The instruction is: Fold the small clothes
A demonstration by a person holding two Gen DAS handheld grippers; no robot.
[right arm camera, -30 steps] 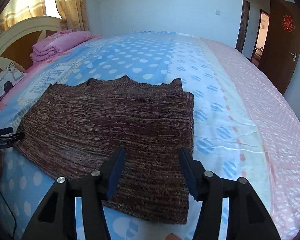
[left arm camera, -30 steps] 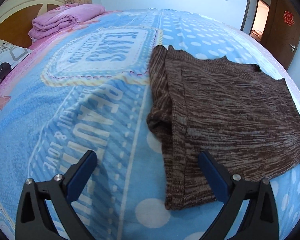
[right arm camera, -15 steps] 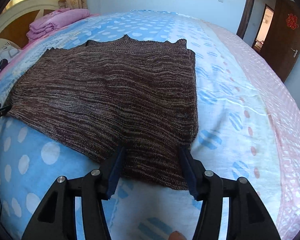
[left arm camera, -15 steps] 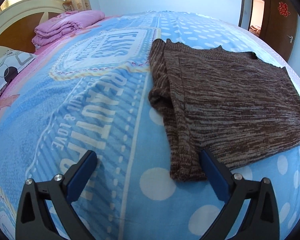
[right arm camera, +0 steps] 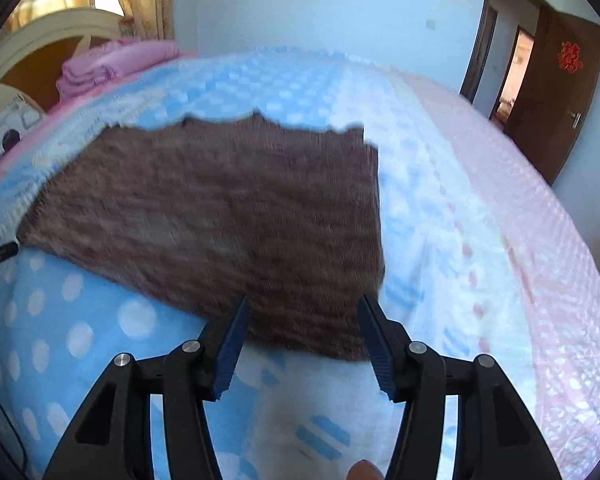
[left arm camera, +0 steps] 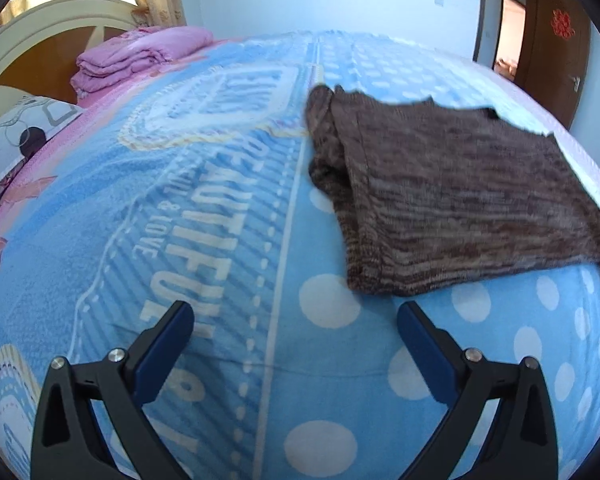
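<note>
A brown marled knit garment (left arm camera: 452, 200) is laid flat on the bedspread, folded into a rough rectangle. It is seen just beyond the left jaws, toward their right side, while its near hem (right arm camera: 300, 336) lies between the right jaws.

- The brown sweater (left arm camera: 452, 204) was a coarse, marled knit, matt.
- The blue bedspread (left arm camera: 204, 248) looked like soft, fuzzy fleece.
- The right gripper (right arm camera: 302, 344) was matt black plastic with ridged blue pads and shiny metal screws.
- The far door (right arm camera: 556, 92) was dark, smooth wood.
</note>
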